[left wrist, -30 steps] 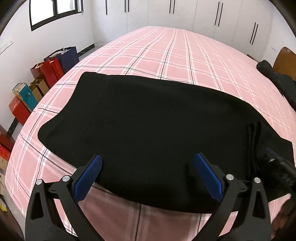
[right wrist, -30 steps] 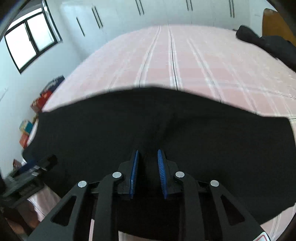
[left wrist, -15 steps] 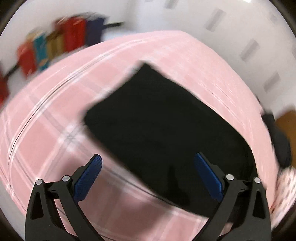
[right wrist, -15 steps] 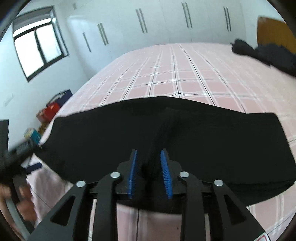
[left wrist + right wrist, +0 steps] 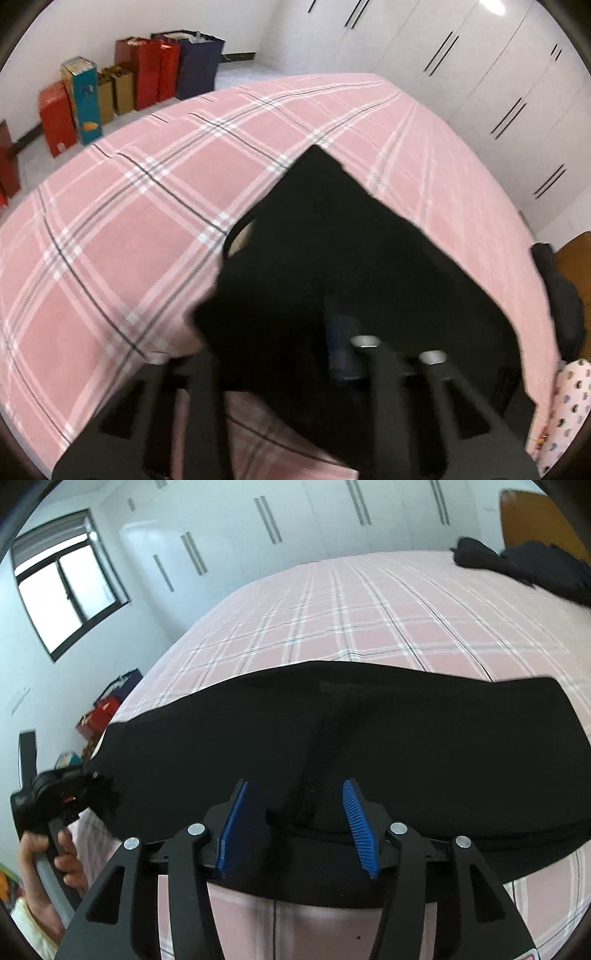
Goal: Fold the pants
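Left change: since a second ago our left gripper (image 5: 295, 354) has swung from the long near edge of the pants (image 5: 369, 746) round to their left end, and its jaws, then spread wide, have just been closing; in the left wrist view black cloth now lies between them and bunches up over the fingers.
Left claw: narrow, and we judge it clamped on the left end of the pants, though blur hides the pads themselves.
Left pose: in the right wrist view we see this gripper (image 5: 62, 794) at the far left, angled down onto the cloth's corner, with a person's hand (image 5: 48, 860) wrapped round its handle.
Pants: folded into a long black band, lying across the near part of the pink plaid bed (image 5: 369, 620), flat except for the lifted left corner and a ridge in the middle.
Right change: our right gripper (image 5: 295, 830) has just been opening; a second ago its blue pads pinched the middle ridge, now they stand apart on either side of it.
Right claw: about half spread, pads clear of the fabric, holding nothing.
Right pose: tilted down over the near edge at the band's middle, fingers pointing across the bed.
Meaning: we judge the middle has been let go and the left end taken, probably to carry it over for the next fold.
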Demonstrator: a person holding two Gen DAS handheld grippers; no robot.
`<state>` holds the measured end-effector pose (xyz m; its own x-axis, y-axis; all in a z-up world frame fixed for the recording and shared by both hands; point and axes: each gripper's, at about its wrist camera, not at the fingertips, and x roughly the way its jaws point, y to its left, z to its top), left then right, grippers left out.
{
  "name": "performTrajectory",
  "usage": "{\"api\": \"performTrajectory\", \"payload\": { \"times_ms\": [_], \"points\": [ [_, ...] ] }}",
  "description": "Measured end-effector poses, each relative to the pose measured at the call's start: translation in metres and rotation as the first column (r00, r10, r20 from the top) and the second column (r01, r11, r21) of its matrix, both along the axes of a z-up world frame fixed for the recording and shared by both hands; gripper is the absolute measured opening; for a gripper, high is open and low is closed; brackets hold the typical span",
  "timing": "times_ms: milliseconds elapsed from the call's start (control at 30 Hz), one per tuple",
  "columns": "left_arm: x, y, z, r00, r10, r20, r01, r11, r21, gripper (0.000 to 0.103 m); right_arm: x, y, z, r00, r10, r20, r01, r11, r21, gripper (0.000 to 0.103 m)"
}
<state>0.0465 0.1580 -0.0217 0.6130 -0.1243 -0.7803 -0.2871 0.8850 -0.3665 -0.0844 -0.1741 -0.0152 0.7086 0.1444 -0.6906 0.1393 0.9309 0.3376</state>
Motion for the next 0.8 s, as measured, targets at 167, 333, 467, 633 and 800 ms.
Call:
{"api": "performTrajectory", "payload": {
  "times_ms": [167, 333, 467, 633, 800],
  "points": [
    [-0.007, -0.038, 0.05, 0.995, -0.055, 0.087, 0.047, 0.995, 0.089, 0.017, -0.001, -0.014, 0.0, 0.999, -0.05, 0.003, 0.05, 0.998, 0.026, 0.051],
    [-0.015, -0.115, 0.111, 0.957, -0.224, 0.185, 0.199, 0.969, 0.145, 0.017, -0.009, -0.043, 0.001, 0.984, -0.176, 0.019, 0.173, 0.981, 0.085, 0.051],
    [-0.03, -0.19, 0.137, 0.901, -0.373, 0.221, 0.33, 0.921, 0.208, 0.017, -0.023, -0.076, -0.001, 0.951, -0.309, 0.018, 0.303, 0.941, 0.15, 0.053],
    [-0.041, -0.28, 0.101, 0.837, -0.54, 0.087, 0.504, 0.824, 0.26, 0.049, -0.028, -0.094, -0.004, 0.942, -0.334, 0.005, 0.33, 0.932, 0.153, 0.053],
    [-0.072, -0.298, 0.072, 0.802, -0.597, 0.024, 0.555, 0.76, 0.34, 0.091, -0.033, -0.116, -0.007, 0.942, -0.337, 0.006, 0.332, 0.93, 0.157, 0.054]
  ]
}}
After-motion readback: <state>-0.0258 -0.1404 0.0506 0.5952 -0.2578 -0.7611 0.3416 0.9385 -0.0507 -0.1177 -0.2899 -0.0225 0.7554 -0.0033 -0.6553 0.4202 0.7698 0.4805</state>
